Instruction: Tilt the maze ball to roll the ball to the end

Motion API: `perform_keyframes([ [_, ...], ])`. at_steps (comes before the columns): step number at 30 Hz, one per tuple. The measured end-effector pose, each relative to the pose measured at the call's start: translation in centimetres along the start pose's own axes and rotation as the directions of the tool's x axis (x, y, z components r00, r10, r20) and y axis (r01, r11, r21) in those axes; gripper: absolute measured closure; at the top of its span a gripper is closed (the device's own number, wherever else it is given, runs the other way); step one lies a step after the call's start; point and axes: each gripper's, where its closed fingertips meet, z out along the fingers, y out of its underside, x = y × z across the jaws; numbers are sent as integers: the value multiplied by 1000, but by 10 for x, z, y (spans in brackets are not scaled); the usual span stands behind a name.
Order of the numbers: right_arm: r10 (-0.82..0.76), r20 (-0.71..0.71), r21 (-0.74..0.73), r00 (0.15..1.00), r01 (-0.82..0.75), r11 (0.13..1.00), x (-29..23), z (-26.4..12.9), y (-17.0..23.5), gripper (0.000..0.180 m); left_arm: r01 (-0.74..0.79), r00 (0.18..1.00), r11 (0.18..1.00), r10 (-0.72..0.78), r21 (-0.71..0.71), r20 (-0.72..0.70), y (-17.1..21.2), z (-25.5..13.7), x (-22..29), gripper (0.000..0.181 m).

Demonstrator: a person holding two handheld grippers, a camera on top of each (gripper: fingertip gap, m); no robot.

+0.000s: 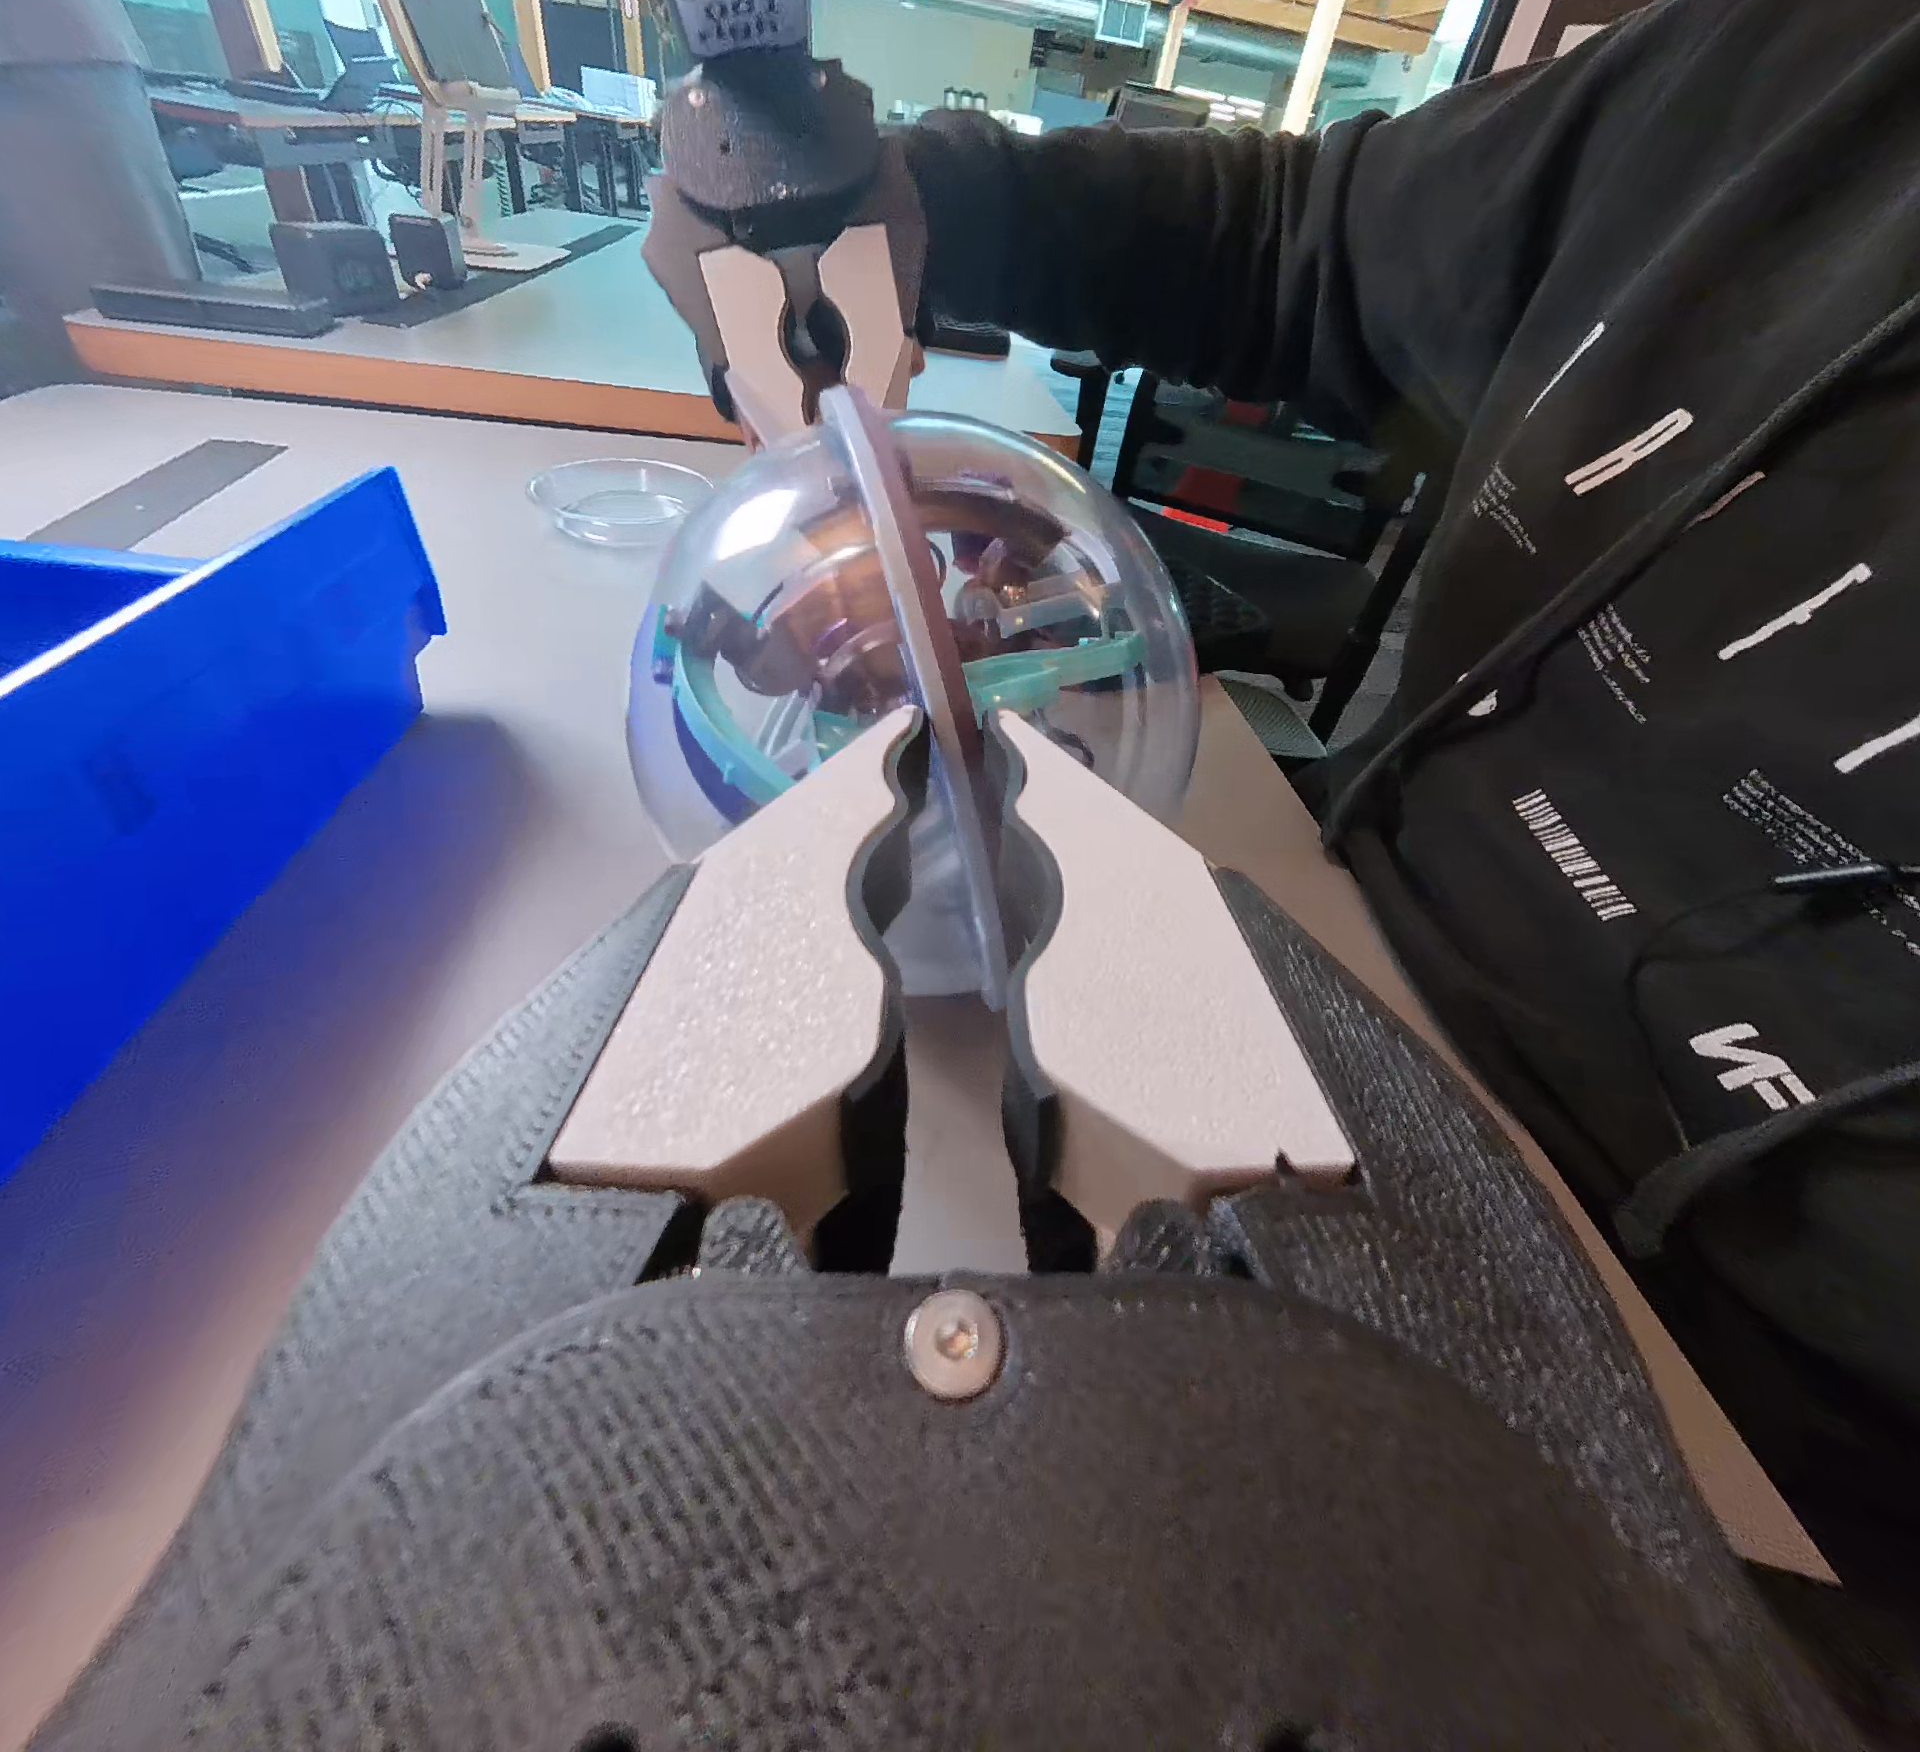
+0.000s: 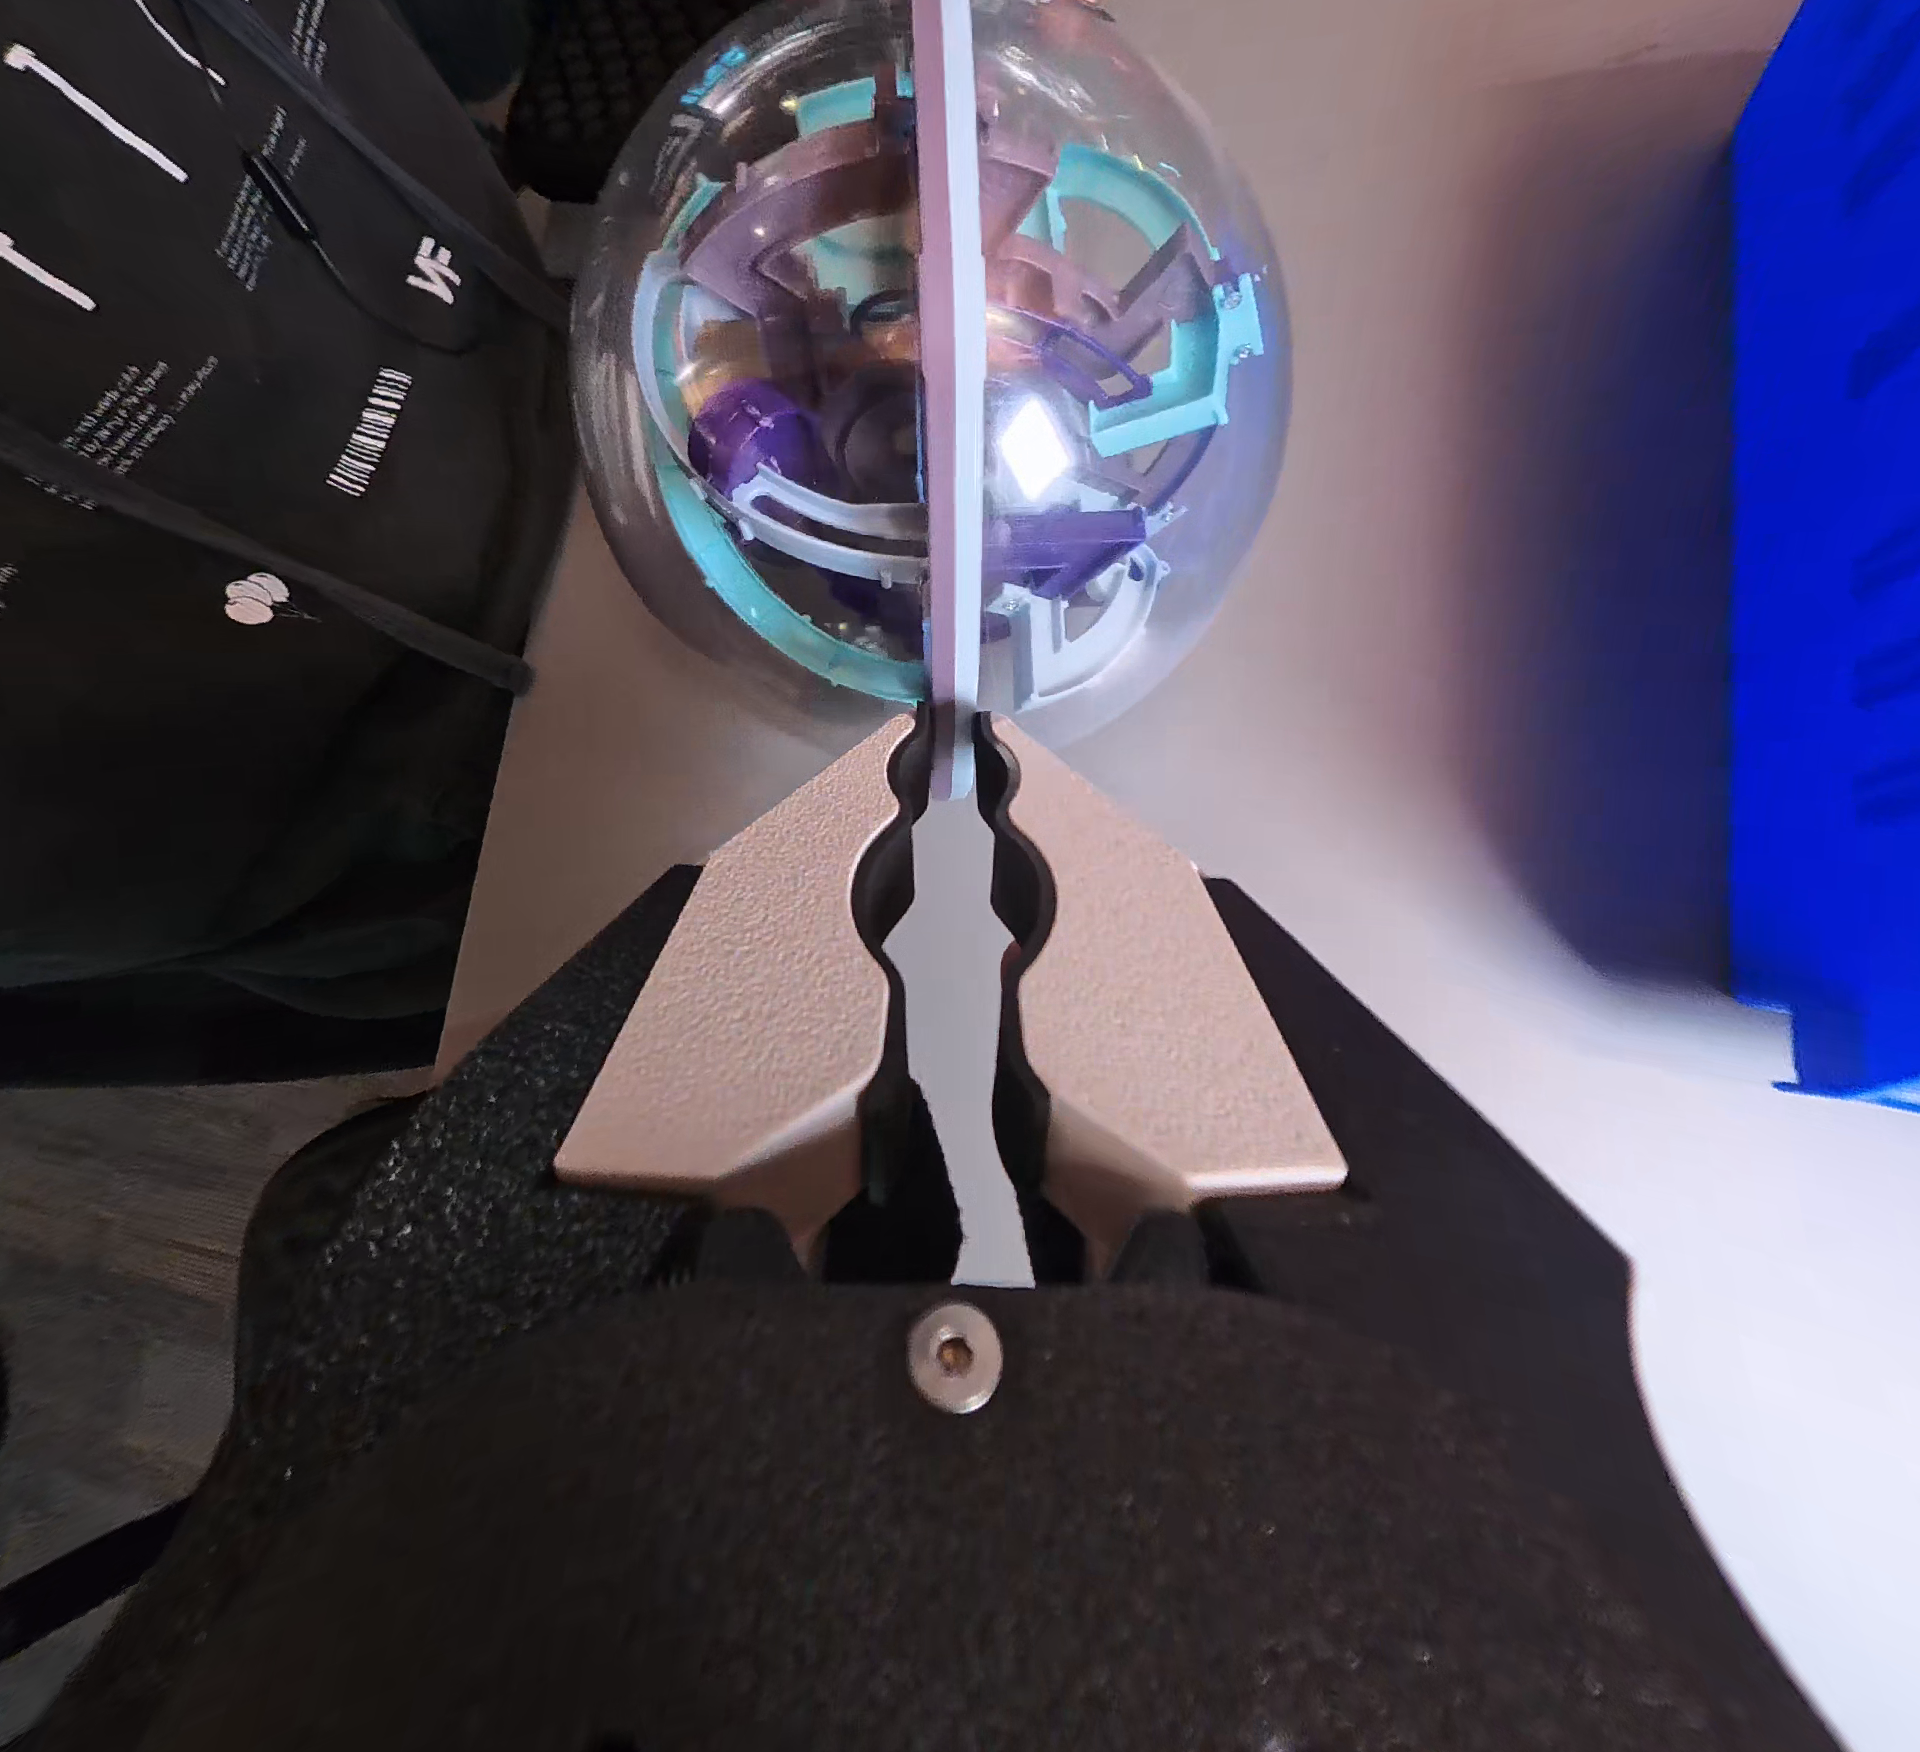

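Observation:
The maze ball [image 1: 810, 622] is a clear sphere with teal, purple and brown tracks inside and a flat grey-purple ring round its middle. My left gripper [image 1: 961, 726] is shut on the near edge of that ring. My right gripper [image 1: 821, 398] shows across the ball, shut on the ring's far top edge. In the right wrist view the maze ball [image 2: 1091, 352] fills the centre and my right gripper [image 2: 951, 731] pinches the ring's near edge. The ball is held between both grippers above the table [image 1: 520, 663]. I cannot make out the small ball inside.
A blue plastic bin [image 1: 187, 726] stands to the left on the table; it also shows in the right wrist view [image 2: 1849, 559]. A clear shallow dish [image 1: 618, 502] lies behind the ball. The person's black hoodie [image 1: 1610, 559] is close on the right. Desks stand beyond.

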Motion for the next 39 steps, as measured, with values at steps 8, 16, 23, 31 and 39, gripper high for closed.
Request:
perform_keyframes([
  [8, 42, 46, 106, 998, -47, 993, 4, 10, 10, 174, -40, 998, 999, 41, -33, 43, 0, 3, 0, 157],
  [16, 67, 30, 271, 997, -72, 960, 8, 16, 24, 174, 103, 995, 986, -103, -133, 1, 26, -4, -4, 148],
  [23, 116, 13, 375, 993, -112, 920, 3, 15, 35, 174, 159, 987, 965, -162, -206, 2, 49, 4, -6, 145],
  [31, 151, -41, 439, 988, -118, 891, 1, 21, 42, 173, 228, 974, 963, -226, -144, 29, 44, 6, -14, 157],
  [39, 108, -172, 368, 979, -38, 929, 0, 40, 47, 172, 148, 989, 987, -147, -56, 29, 23, 1, -13, 173],
])
